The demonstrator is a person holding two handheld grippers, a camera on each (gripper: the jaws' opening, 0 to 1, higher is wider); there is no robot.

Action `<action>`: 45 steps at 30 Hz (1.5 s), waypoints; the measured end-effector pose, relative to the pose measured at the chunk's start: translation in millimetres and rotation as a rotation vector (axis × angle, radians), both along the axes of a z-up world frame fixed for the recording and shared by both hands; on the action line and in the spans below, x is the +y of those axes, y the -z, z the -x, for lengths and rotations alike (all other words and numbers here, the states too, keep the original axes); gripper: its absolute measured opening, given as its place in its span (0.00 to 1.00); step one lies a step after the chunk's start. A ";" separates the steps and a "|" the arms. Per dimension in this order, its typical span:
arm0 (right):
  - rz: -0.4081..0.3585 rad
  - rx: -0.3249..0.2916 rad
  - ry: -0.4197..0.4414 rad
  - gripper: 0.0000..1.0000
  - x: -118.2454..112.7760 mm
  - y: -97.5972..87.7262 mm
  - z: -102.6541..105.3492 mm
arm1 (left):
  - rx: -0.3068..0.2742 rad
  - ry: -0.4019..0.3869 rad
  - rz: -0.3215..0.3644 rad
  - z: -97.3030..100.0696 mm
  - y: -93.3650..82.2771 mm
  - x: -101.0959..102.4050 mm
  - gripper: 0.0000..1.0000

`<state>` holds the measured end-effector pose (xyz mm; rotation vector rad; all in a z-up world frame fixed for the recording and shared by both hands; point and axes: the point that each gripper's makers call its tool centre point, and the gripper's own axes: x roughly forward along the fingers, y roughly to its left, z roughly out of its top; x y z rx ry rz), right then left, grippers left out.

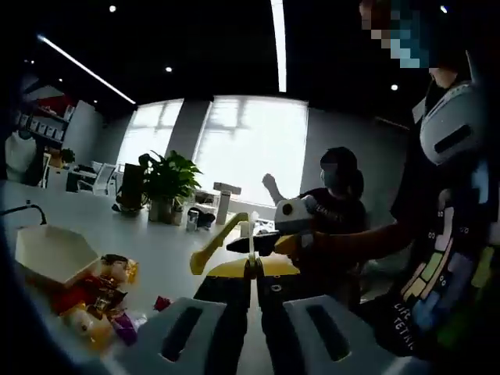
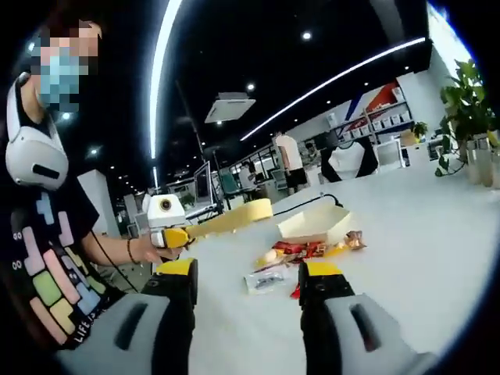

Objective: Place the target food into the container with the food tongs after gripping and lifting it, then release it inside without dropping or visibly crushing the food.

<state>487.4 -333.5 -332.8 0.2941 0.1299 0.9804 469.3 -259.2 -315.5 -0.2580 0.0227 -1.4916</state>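
Left claw (image 1: 251,301) grips one pair of yellow food tongs (image 1: 223,238); right claw (image 2: 248,291) stands wide, empty. One white container (image 2: 316,223) sits on the table (image 2: 406,258), wrapped foods (image 2: 301,250) heaped just beside it.

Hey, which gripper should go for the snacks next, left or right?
Left. The left gripper holds the food tongs, whose tips reach toward the snack pile beside the container. The right gripper is open, with nothing between its jaws.
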 end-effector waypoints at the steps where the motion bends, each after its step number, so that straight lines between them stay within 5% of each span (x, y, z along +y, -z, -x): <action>1: -0.007 -0.007 -0.001 0.51 1.9 -3.2 0.3 | 0.001 0.007 0.011 1.2 -2.3 -0.9 0.02; 7: -0.119 -0.034 -0.045 0.53 17.8 -27.4 7.1 | 0.023 0.039 0.087 4.0 -10.4 -8.5 0.02; 14: -0.198 -0.052 -0.018 0.55 18.8 -45.1 2.7 | 0.117 0.087 0.240 6.4 -27.8 -10.8 0.02; 35: -0.291 0.032 -0.070 0.42 40.4 -58.4 -2.5 | 0.149 0.106 0.296 4.6 -27.4 -15.5 0.02; 45: -0.275 0.044 -0.067 0.33 42.2 -59.2 -9.3 | 0.166 0.115 0.293 4.0 -24.6 -18.1 0.02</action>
